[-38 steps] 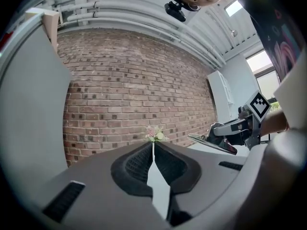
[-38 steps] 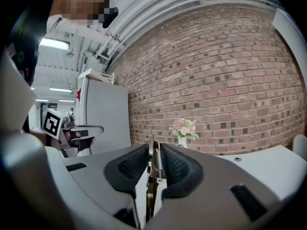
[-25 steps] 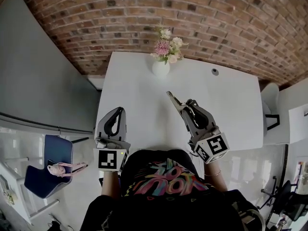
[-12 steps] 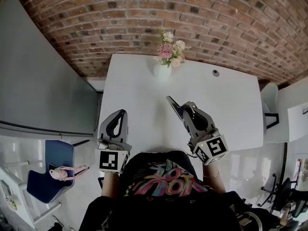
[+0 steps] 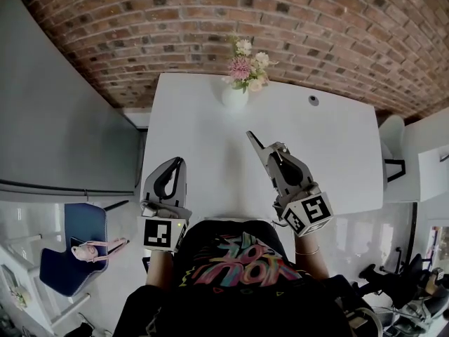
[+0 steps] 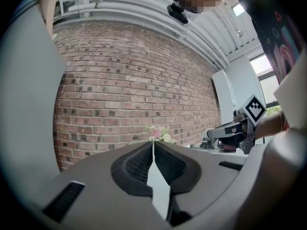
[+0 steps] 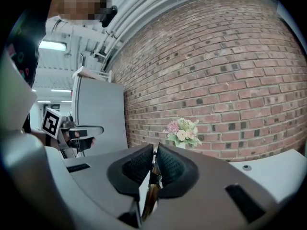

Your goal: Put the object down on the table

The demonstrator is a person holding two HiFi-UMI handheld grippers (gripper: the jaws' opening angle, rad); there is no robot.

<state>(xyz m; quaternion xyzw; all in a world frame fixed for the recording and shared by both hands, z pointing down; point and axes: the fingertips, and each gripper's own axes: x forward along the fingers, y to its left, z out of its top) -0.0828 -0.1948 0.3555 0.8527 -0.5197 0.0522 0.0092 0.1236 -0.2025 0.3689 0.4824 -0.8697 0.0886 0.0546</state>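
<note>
table (image 5: 337, 153): white; only a flower vase (image 5: 234, 98) is seen on it, at the far edge.
right gripper (image 5: 251, 137): held over the table, near side of the vase; jaws are closing on a thin shiny strip (image 7: 151, 183), pinched edge-on between the pads.
left gripper (image 5: 175, 161): near-left of the vase, by the table edge; jaws together, nothing between them.
handling: strip is judged light, thin, bendy, probably slippery; best gripped across its flat faces.
views: the gold-brown sheen is shown only in the right gripper view; placement relative to the vase is given only by the head view.
</note>
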